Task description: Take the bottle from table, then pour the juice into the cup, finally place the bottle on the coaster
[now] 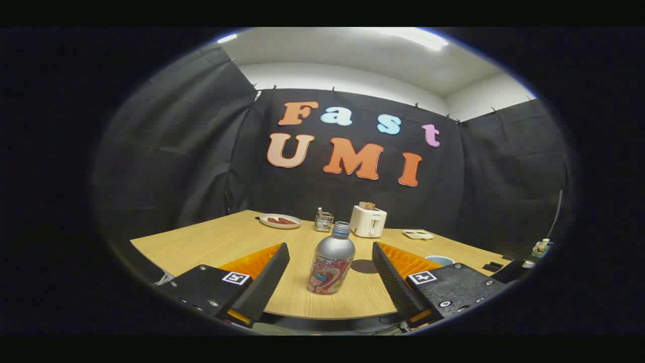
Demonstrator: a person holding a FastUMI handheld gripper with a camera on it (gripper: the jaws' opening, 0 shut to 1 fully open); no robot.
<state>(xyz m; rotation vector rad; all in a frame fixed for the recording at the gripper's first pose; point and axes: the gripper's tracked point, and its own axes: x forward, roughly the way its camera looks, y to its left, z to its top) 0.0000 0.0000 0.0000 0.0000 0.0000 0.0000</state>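
The first step, taking the bottle (331, 264), is in hand. The bottle stands upright on the table (211, 239), between the fingers of the hand-held gripper (330, 272), which is spread wide and touches nothing. Next it likely needs to close on the bottle's body. A blue cup (440, 260) sits just beyond the right finger.

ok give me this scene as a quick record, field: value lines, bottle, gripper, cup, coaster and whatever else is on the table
bottle: silver bottle with printed label, upright near the table's front edge, cap on
gripper: gripper open, fingers either side of the bottle, neither touching it
cup: blue cup beyond the right finger, mostly hidden by it
coaster: dark round coaster just right of the bottle
table: light wood table
far side: plate with reddish food, small wire rack, white toaster, flat pale tray
task stage: bottle not yet grasped
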